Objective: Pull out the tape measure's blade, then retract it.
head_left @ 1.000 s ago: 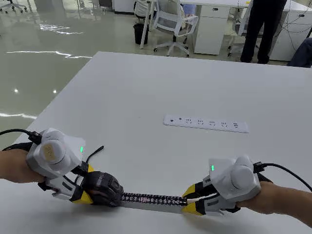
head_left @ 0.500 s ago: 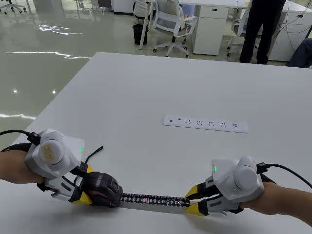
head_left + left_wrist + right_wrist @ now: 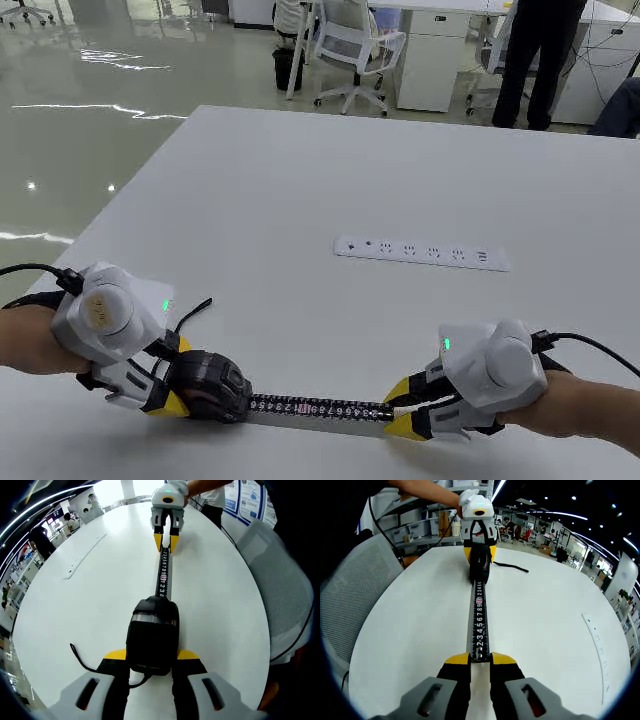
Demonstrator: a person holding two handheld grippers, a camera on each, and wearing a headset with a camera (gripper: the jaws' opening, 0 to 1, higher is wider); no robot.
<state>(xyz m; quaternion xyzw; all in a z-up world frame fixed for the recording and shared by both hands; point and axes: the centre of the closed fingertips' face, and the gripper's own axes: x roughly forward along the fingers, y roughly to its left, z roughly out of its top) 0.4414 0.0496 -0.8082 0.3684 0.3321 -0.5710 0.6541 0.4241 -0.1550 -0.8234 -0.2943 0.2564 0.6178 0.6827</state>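
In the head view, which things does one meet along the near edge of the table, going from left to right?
left gripper → tape measure case → blade → right gripper

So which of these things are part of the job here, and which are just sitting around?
In use: tape measure case, held by left gripper; blade, its tip pinched by right gripper.
Lying about: power strip; office chair beyond the table.
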